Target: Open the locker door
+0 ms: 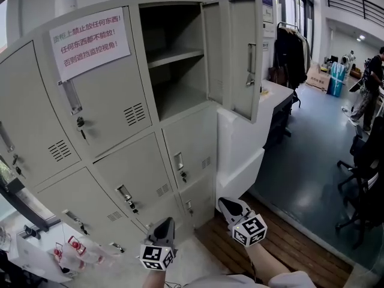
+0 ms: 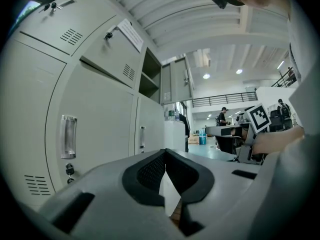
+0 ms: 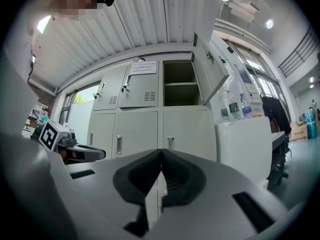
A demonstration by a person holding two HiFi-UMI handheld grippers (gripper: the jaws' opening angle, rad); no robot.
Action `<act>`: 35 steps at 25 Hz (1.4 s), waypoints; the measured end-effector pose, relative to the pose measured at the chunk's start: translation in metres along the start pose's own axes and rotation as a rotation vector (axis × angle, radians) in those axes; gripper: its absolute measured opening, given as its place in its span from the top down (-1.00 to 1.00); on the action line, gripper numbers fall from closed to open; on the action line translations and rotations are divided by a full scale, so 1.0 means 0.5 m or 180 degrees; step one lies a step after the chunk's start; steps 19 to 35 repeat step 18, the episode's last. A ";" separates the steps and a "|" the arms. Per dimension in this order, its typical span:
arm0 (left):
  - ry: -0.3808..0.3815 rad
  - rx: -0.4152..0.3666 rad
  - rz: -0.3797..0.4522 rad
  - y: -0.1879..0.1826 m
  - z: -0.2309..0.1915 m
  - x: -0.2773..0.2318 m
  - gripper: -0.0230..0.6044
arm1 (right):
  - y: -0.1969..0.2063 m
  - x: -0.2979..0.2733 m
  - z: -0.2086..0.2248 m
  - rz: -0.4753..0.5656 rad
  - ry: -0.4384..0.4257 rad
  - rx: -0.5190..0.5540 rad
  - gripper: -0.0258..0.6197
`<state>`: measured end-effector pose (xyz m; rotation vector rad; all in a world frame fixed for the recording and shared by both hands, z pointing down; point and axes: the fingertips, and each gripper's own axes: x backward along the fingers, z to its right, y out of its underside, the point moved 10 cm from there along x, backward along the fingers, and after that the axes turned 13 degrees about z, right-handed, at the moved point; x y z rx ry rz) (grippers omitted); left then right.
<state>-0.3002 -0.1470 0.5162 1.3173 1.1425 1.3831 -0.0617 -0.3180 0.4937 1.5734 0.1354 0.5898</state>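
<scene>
A bank of grey lockers [image 1: 120, 137] fills the head view. Its top right door [image 1: 239, 56] stands swung wide open, and the compartment behind it [image 1: 174, 59] shows one bare shelf. The other doors are closed. In the right gripper view the same open door [image 3: 212, 66] hangs to the right of the dark compartment [image 3: 177, 84]. Both grippers hang low in front of the lockers, apart from them. My left gripper [image 1: 163, 227] [image 2: 165, 152] is shut with nothing in it. My right gripper [image 1: 231, 207] [image 3: 161, 152] is likewise shut and holds nothing.
A paper notice [image 1: 90, 42] is taped to the top middle door. A white cabinet [image 1: 240, 143] stands against the lockers' right side, under the open door. Office chairs [image 1: 360, 185] and a person [image 1: 372, 80] are at far right. Plastic bottles [image 1: 72, 252] lie at lower left.
</scene>
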 end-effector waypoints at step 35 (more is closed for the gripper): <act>0.0001 0.0014 0.0007 0.005 -0.006 -0.011 0.90 | 0.019 -0.011 -0.010 -0.0056 -0.0019 0.0024 0.88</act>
